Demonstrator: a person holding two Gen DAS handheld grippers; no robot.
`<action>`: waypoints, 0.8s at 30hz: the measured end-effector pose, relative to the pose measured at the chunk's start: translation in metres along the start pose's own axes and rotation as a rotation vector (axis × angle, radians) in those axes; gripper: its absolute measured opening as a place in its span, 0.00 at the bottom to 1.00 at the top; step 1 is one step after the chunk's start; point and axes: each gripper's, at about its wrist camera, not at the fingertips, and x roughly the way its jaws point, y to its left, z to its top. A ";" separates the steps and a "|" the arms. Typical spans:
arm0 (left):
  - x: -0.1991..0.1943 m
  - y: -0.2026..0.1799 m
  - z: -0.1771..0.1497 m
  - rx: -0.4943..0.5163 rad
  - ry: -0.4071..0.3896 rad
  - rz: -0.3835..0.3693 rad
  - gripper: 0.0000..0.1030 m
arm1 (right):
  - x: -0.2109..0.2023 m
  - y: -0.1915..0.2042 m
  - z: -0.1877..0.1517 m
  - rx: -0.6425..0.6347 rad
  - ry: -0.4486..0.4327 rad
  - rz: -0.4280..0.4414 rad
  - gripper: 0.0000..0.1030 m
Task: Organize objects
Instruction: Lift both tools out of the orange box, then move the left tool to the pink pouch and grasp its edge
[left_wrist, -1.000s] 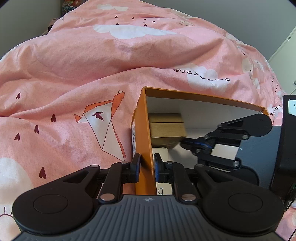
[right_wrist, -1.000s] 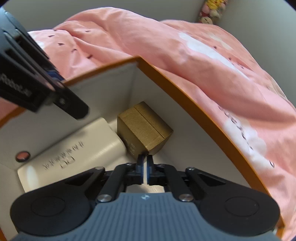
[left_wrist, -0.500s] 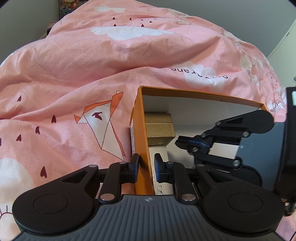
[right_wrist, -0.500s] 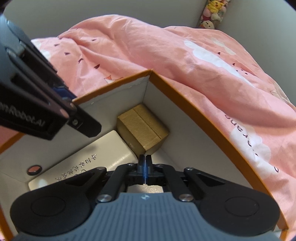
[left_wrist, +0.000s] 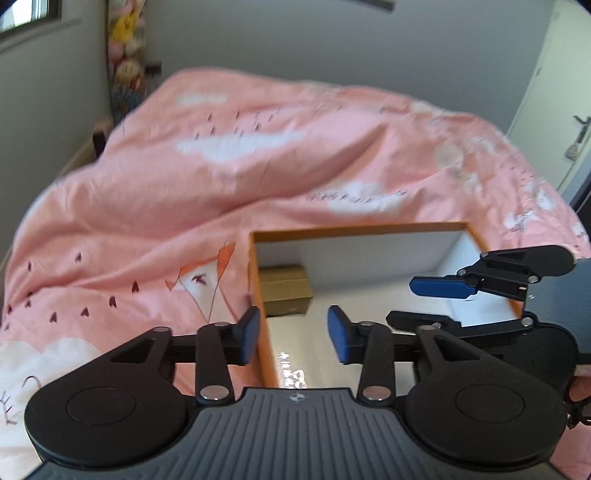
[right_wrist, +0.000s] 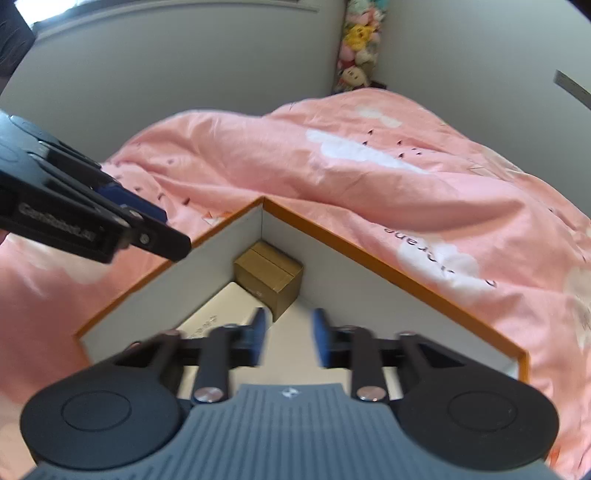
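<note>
Grippers, both: left gripper (left_wrist: 291, 334) and right gripper (right_wrist: 286, 339), clamped a second ago, now opening empty and lifted off orange box (left_wrist: 258, 295); small brown carton (right_wrist: 269, 278) stowed at its 12 o'clock corner, placement apparently complete.

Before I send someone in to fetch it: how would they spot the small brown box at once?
Find the pink duvet, then the open orange-edged box with white inner walls lying on it. The small brown cardboard box sits tucked into its far corner. Its neighbour, a flat cream package with printed writing, lies low; the brown one is blocky and stands taller.
</note>
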 end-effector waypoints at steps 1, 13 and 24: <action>-0.009 -0.005 -0.004 0.007 -0.020 -0.012 0.51 | -0.009 0.001 -0.003 0.009 -0.007 -0.009 0.36; -0.062 -0.033 -0.087 -0.056 0.033 -0.160 0.61 | -0.107 0.029 -0.076 0.259 -0.055 -0.055 0.43; -0.049 -0.041 -0.171 -0.086 0.270 -0.212 0.63 | -0.109 0.076 -0.155 0.399 0.115 0.005 0.39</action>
